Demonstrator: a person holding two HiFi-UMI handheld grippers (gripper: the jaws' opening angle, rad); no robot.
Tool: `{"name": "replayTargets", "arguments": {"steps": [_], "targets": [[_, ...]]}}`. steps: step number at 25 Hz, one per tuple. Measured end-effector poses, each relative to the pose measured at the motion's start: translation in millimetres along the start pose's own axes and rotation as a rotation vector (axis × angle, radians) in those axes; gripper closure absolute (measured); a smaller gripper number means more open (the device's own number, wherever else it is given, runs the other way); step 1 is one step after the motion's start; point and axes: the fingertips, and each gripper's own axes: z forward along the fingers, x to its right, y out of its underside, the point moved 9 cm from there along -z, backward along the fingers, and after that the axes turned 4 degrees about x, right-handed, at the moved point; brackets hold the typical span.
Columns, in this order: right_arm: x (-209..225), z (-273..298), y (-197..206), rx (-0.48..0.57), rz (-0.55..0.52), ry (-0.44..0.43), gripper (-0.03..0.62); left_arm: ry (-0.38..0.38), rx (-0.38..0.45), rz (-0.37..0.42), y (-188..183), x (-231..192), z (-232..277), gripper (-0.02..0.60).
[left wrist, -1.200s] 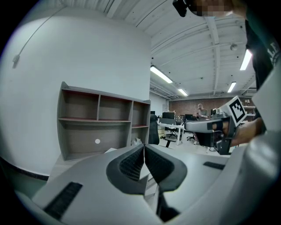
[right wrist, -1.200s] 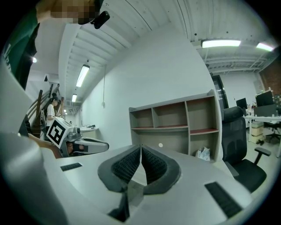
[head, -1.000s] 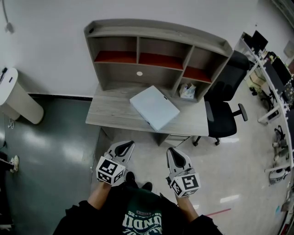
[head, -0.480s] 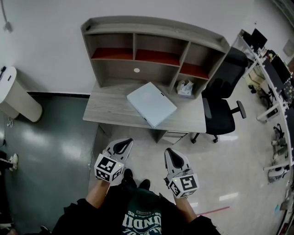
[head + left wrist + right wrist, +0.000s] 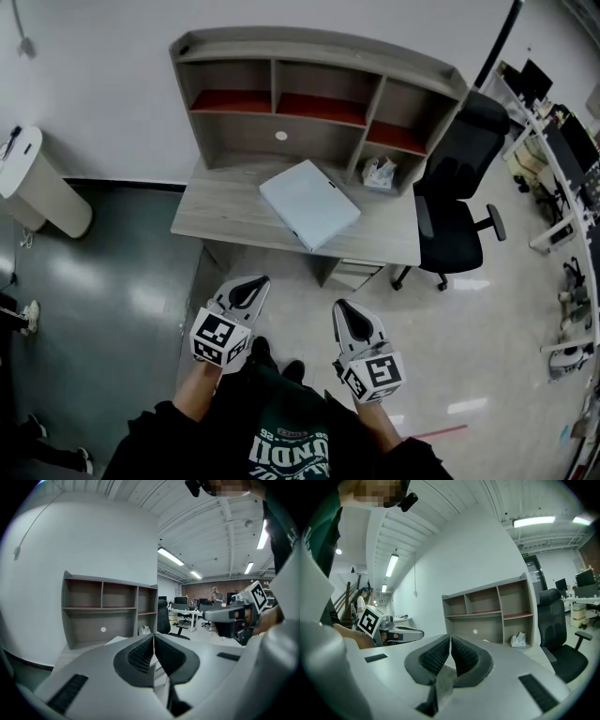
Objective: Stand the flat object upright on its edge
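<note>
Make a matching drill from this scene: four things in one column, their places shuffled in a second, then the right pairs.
1. flat white box
2. tissue pack
3. black chair
4. white cylinder

A. on the dark floor by the wall
B. lying flat on the desk
C. under the right-hand shelf of the shelf unit
D. on the pale floor, right of the desk

Pairs: 1-B, 2-C, 3-D, 4-A

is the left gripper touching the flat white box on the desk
Apart. The head view shows the left gripper short of the desk, with floor between it and the flat white box.
</note>
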Motion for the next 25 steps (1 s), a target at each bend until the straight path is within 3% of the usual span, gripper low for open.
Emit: {"name": "replayTargets", "arguments": {"steps": [12,25], "targets": [[18.7,18.3,-4.3,0.013,-0.002,0.001,0.557,0.020,0.004,0.020,-9.1,-7.8,26.7,0.565],[72.4,114.3,-13.5,-0.011,-0.006,0.042,0.557,0.064,0.009,-0.017,-12.8,-88.3,117.2,0.566]]}}
